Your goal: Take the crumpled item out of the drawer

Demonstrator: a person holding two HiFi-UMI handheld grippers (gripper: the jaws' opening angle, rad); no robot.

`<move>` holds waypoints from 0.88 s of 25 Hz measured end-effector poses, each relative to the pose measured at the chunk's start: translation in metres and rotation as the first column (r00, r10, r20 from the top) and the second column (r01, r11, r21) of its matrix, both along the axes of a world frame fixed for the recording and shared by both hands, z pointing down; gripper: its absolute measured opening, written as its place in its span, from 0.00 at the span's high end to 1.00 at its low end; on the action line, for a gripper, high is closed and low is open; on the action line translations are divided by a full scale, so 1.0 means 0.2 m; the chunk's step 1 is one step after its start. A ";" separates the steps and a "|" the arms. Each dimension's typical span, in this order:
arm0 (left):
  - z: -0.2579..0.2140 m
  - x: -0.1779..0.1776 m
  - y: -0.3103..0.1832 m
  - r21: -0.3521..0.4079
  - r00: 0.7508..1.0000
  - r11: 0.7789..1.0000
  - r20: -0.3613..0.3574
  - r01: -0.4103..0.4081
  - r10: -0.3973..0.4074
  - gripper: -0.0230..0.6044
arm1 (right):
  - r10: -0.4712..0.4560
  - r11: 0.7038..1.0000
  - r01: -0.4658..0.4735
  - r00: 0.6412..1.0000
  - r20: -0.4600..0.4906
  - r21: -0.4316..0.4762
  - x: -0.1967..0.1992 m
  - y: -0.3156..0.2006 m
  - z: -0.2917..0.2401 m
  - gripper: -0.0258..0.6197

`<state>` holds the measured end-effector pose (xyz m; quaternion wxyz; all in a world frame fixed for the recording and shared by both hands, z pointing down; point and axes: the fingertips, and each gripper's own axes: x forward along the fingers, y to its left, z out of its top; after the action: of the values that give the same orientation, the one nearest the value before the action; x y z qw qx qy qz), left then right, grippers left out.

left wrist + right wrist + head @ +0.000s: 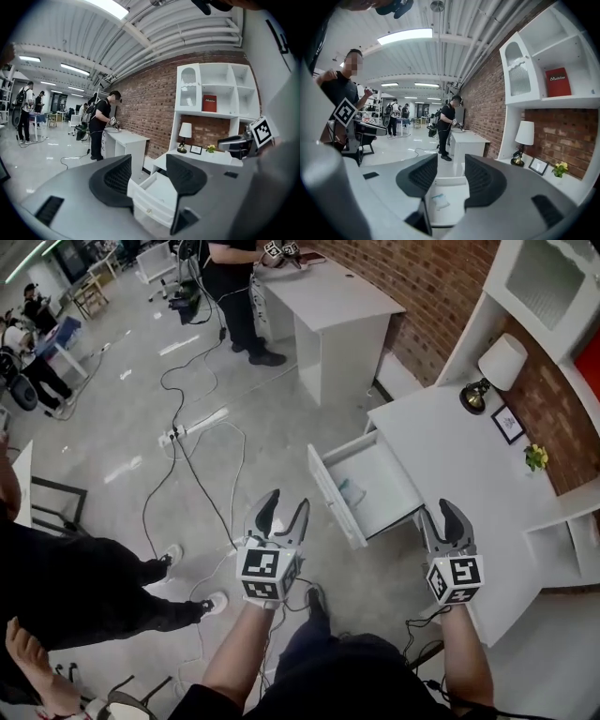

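You face a white desk point(450, 446) whose drawer point(330, 498) stands pulled open, so the step in hand looks to be the reach. Just 1 thing lies inside: the crumpled item point(352, 493), pale and bluish, on the drawer floor near the front panel. Your left gripper point(278, 512) and right gripper point(441, 517) hover short of the drawer, jaws spread wide, nothing between them. Next, likely, lower 1 gripper in and pinch the item.
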<state>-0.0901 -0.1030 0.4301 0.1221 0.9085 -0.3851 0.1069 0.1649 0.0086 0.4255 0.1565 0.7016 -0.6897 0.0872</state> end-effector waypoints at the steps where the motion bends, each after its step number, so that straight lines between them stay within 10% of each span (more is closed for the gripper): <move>1: 0.01 0.00 -0.02 -0.006 1.000 1.000 -0.006 0.000 0.000 0.62 | 0.002 1.000 -0.002 1.000 -0.003 -0.009 0.00 -0.03 0.01 0.68; 22: 0.24 0.09 -0.21 -0.085 0.962 0.963 0.125 0.254 -0.243 0.62 | -0.263 0.957 0.279 0.949 0.173 -0.076 0.13 -0.75 0.57 0.68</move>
<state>-0.0711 -0.1459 0.4780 0.1581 0.8381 -0.4965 0.1613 0.1906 -0.1411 0.5404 0.1452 0.5821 -0.7848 0.1554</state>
